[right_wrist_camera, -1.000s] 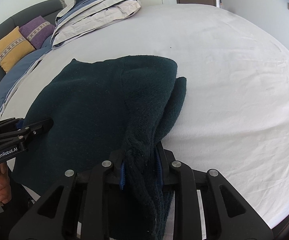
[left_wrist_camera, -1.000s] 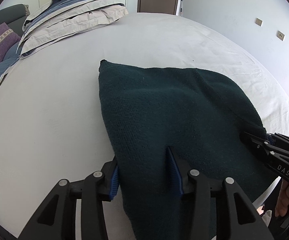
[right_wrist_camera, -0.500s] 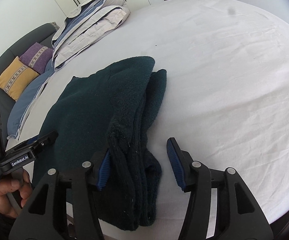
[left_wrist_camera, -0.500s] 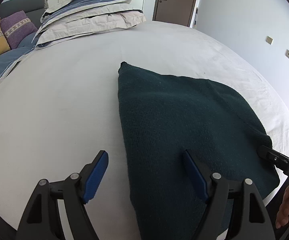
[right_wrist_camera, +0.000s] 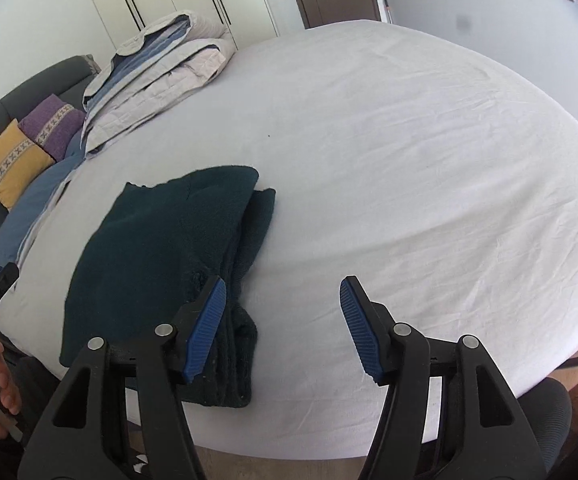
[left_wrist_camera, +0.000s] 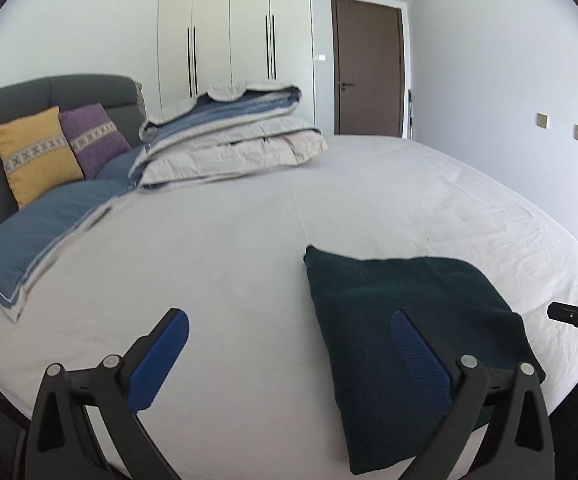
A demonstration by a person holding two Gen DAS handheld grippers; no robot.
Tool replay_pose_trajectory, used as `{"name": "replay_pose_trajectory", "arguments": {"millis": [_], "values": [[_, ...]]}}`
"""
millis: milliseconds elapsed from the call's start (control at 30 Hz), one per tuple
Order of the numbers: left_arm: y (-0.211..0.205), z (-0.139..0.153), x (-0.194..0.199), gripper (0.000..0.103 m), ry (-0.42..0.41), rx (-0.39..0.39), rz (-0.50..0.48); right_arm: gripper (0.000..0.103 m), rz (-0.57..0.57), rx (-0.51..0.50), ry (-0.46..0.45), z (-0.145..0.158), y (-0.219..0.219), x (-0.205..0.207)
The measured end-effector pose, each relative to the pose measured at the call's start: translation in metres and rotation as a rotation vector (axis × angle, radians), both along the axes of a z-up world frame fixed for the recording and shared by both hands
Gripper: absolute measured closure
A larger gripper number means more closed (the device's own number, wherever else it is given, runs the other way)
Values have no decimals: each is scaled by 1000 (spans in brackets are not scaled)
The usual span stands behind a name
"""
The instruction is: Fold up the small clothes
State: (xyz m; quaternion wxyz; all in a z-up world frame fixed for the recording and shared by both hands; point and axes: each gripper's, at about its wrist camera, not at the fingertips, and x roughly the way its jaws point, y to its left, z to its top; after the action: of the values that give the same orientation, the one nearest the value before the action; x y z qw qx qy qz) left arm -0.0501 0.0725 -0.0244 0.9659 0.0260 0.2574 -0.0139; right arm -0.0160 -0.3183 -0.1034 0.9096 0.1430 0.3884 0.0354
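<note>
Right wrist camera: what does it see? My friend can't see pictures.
A folded dark green garment lies on a white bed, just beyond the open right gripper. Stacked bedding sits far behind.

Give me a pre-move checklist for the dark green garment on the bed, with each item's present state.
1. Left gripper free of cloth: ok, its jaws have just been opening and nothing is between them.
2. Right gripper free of cloth: ok, its jaws have just been opening and stand clear of the fabric.
3. Garment lies on the bed sheet: ok.
4. Fold is tidy: not ok, layers bunch along its right edge.
5. Near end fully on the bed: cannot tell, it reaches the edge.
6. Room beside the garment: ok, the folded duvet sits far off.
</note>
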Motion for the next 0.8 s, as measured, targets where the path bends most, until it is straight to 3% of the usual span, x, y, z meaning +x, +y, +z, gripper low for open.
{"name": "replay_pose_trajectory", "arguments": {"millis": [100, 233, 300, 400, 433, 500, 567, 633, 800], "values": [[-4, 18, -11, 0, -53, 29, 8, 45, 54, 66, -48, 17, 8, -6], [-8, 40, -28, 0, -106, -5, 4, 45, 107, 141, -81, 30, 25, -13], [-9, 53, -40, 0, -161, -25, 6, 45, 109, 96, -127, 43, 34, -23], [-12, 70, -56, 0, -217, -31, 7, 44, 102, -56, -234, 72, 49, -45], [-14, 74, -57, 0, -208, -17, 16, 41, 92, -114, -284, 81, 55, -54], [-17, 80, -58, 0, -194, 11, 33, 12, 47, -209, -391, 101, 63, -73], [-19, 83, -61, 0, -198, 29, 56, 0, -13, -293, -515, 119, 72, -94], [-19, 83, -61, 0, -168, 25, 55, 0, -2, -321, -563, 137, 79, -107], [-22, 62, -52, 0, -13, 20, 33, 0, 79, -265, -488, 159, 84, -116]]}}
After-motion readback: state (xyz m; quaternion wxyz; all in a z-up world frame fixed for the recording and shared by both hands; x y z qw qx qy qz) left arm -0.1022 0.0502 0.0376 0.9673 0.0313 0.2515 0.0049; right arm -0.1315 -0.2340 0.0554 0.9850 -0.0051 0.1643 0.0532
